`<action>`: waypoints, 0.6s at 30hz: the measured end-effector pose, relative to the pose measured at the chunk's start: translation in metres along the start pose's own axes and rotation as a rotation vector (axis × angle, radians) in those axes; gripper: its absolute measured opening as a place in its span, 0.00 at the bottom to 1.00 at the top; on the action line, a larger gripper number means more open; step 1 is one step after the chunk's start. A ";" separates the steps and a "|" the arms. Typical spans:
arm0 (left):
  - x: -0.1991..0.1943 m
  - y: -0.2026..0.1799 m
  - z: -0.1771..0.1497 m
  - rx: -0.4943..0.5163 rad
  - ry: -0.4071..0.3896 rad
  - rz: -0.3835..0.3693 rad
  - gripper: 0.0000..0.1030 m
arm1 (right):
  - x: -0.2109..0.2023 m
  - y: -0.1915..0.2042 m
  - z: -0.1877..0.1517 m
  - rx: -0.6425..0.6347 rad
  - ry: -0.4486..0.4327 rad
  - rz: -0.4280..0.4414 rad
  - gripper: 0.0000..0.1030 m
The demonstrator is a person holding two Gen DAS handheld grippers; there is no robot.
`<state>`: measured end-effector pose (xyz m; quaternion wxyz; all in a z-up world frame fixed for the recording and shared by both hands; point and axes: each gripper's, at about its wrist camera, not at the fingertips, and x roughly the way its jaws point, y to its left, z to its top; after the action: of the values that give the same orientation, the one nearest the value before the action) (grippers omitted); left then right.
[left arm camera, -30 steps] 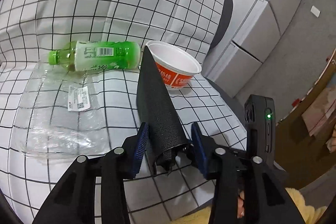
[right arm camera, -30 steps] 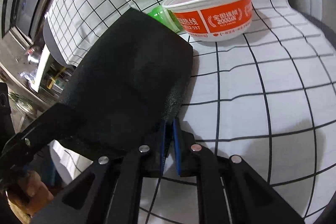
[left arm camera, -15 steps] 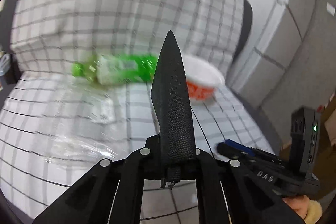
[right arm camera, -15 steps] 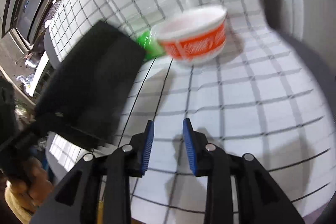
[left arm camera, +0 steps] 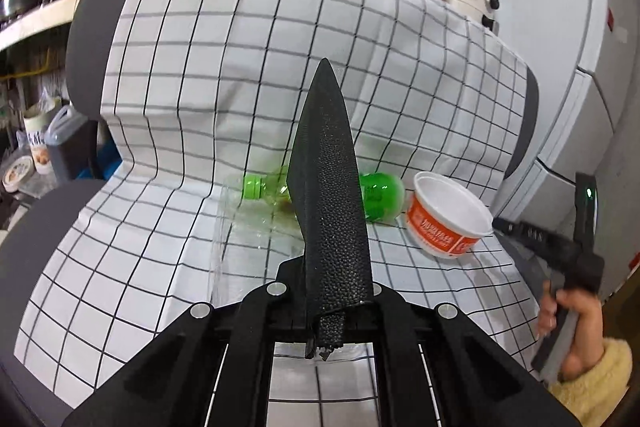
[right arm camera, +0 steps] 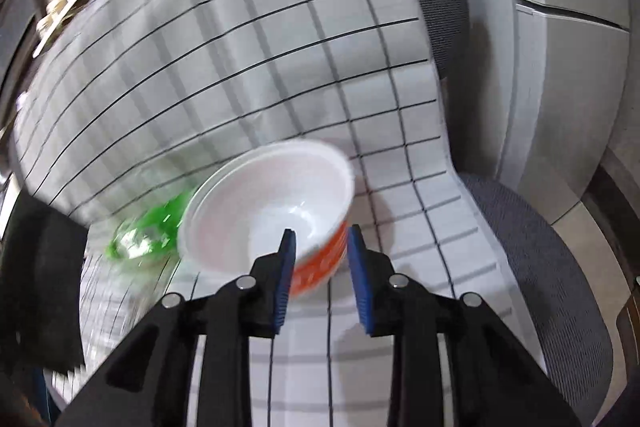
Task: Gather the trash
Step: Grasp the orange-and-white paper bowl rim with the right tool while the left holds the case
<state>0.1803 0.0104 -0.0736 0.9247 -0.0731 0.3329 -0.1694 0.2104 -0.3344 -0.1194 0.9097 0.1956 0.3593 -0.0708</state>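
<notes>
While a clear plastic bag [left arm camera: 256,259] is seen only from the left wrist, the left gripper [left arm camera: 332,311] is clamped on a black textured trash bag [left arm camera: 328,195]. The right gripper [right arm camera: 320,267] is seen narrowly parted, its jaws just closing slightly, the white-and-orange plastic bowl [right arm camera: 272,203] lying beyond its blue pads [right arm camera: 286,259], ungripped.

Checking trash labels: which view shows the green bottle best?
The left wrist view: the green bottle is sharp, lying on the checked cloth, though the black bag hides its middle. The right wrist view shows only a blurred green end behind the bowl.
</notes>
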 end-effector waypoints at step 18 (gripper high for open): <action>-0.045 -0.029 -0.032 0.036 0.009 -0.099 0.07 | -0.062 0.001 -0.037 0.058 0.017 0.122 0.05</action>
<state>0.1195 -0.0012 -0.0641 0.9149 -0.0722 0.3299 -0.2210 0.1417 -0.3187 -0.1012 0.9033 0.2442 0.3520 -0.0239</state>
